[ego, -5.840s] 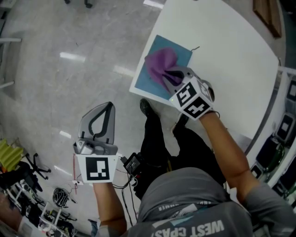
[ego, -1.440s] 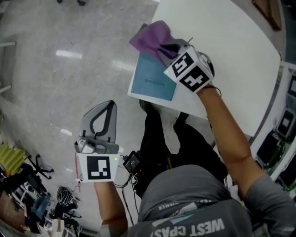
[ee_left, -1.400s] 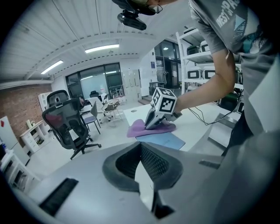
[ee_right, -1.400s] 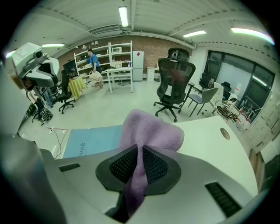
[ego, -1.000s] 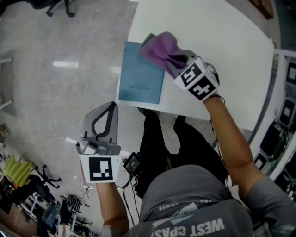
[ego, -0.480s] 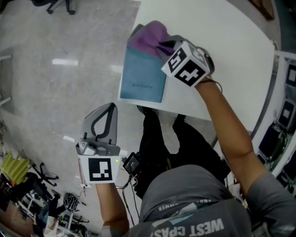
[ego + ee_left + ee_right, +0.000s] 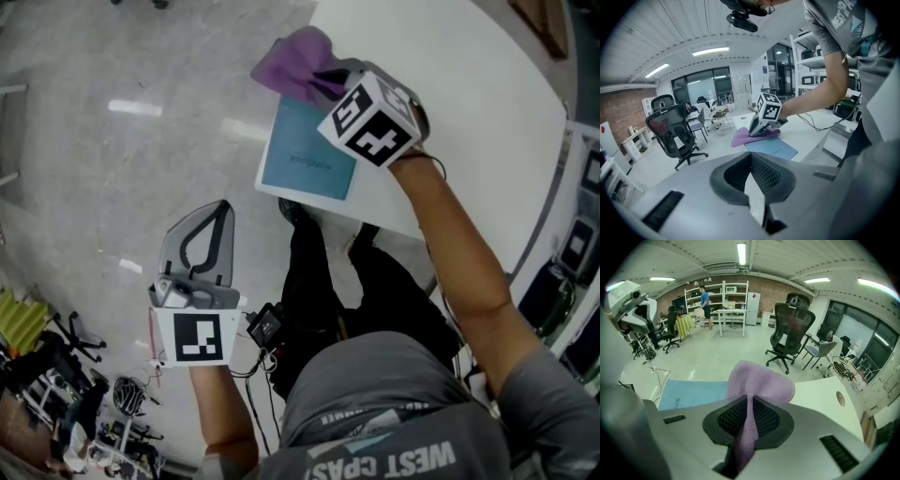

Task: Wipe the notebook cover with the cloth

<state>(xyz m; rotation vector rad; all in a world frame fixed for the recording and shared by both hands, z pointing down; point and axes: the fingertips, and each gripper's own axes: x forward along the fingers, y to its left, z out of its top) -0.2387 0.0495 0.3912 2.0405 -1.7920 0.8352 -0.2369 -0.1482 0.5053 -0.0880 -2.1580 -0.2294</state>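
A blue notebook (image 7: 309, 161) lies at the left edge of the white table (image 7: 469, 84). My right gripper (image 7: 323, 82) is shut on a purple cloth (image 7: 292, 64), which rests at the notebook's far end and hangs out past the table edge. In the right gripper view the cloth (image 7: 759, 380) is pinched between the jaws, with the notebook (image 7: 693, 392) to its left. My left gripper (image 7: 218, 214) hangs shut and empty over the floor, well short of the table. From the left gripper view the cloth (image 7: 743, 137) and notebook (image 7: 776, 149) lie beyond its jaws.
Black office chairs (image 7: 790, 333) stand on the grey floor (image 7: 112, 141) beyond the table. Shelving (image 7: 572, 234) runs along the table's right side. Cables and gear (image 7: 56, 412) clutter the floor at lower left. A person (image 7: 705, 298) stands far back by shelves.
My right gripper has swept the cloth leftward across the notebook's far end, from its right corner to past its left corner. The left gripper has barely moved.
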